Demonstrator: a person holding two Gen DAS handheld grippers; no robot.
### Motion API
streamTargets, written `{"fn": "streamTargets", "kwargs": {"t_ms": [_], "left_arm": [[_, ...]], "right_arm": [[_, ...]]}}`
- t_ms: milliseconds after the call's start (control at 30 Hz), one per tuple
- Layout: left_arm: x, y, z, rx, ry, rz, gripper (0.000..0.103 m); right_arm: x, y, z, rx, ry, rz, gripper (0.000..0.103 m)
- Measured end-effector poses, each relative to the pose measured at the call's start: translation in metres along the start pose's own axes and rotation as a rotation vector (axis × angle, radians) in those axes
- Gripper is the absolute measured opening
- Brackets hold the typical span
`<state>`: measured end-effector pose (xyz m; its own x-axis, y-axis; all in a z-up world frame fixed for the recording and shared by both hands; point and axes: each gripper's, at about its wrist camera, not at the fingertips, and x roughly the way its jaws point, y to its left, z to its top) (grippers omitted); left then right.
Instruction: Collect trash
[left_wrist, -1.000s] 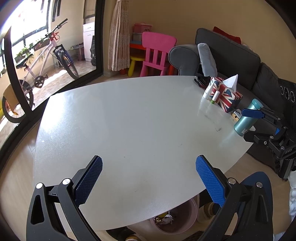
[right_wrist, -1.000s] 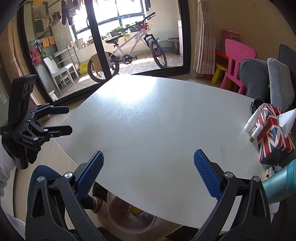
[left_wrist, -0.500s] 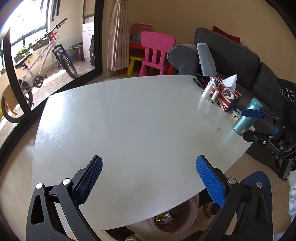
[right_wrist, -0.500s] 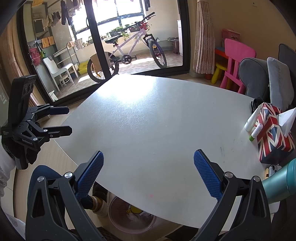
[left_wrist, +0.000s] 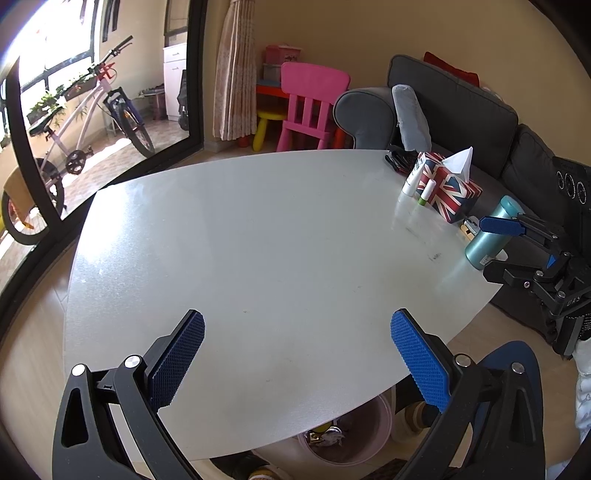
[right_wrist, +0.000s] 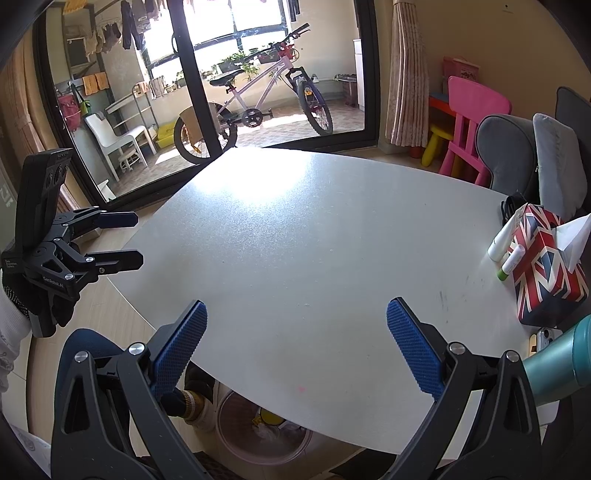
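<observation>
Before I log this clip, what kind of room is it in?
Most likely the living room of a home. A dark grey sofa stands behind the white table, a child's pink chair sits by the wall, and a glass door opens to a balcony with a bicycle.

White table (left_wrist: 258, 240), Union Jack tissue box (left_wrist: 448, 192), teal flask (left_wrist: 491, 236), seemingly pinkish bin (left_wrist: 369, 435).

Pink round trash bin (left_wrist: 373, 424) upright on floor, tucked partly beneath near edge of white table (left_wrist: 258, 240). Open top, translucent wall. Inside: small heap of trash (right_wrist: 275, 419), a yellow piece and crumpled pale scraps; items too small to identify.
</observation>
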<state>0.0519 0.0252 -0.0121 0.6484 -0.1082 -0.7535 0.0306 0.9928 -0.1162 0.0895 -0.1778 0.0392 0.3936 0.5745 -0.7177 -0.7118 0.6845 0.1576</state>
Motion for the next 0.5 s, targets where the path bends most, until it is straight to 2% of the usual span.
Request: {"fn": "streamTargets", "kwargs": {"t_ms": [500], "left_arm": [[0.0012,-0.0016,-0.0011,-0.005,0.009,-0.004,0.097]], "right_arm": [[0.0002,-0.0002,0.0,0.0,0.0,0.0,0.096]]}}
